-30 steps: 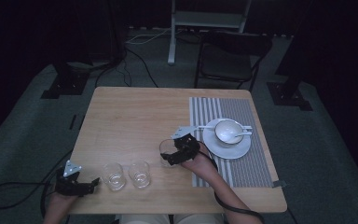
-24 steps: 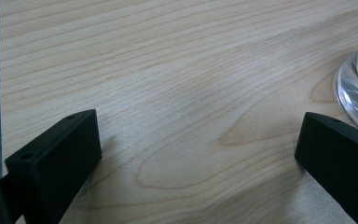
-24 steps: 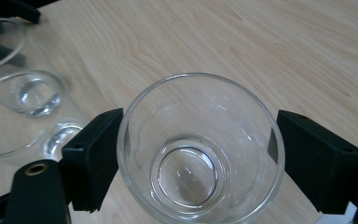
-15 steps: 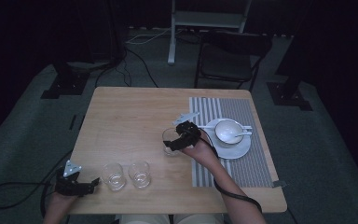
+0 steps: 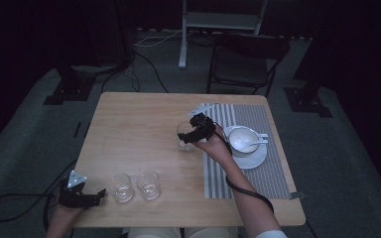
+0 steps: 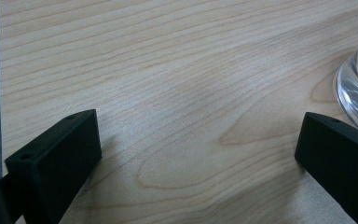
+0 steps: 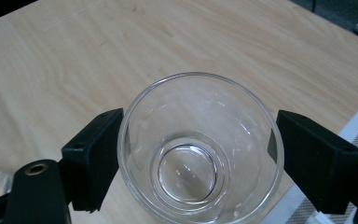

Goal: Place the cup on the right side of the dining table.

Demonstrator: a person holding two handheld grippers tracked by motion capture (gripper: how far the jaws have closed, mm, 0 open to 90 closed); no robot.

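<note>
Right gripper [image 5: 188,136] clamping glass [image 7: 199,148] by both sides, frame centre, just left of mat [image 5: 248,148] | left gripper [image 5: 95,196] lying wide open, lower left, gripping nothing, beside two glasses [image 5: 135,186] | cup [image 5: 242,139] sitting on saucer [image 5: 255,158], right.

Overhead table [image 5: 139,124] view — two close-ups
</note>
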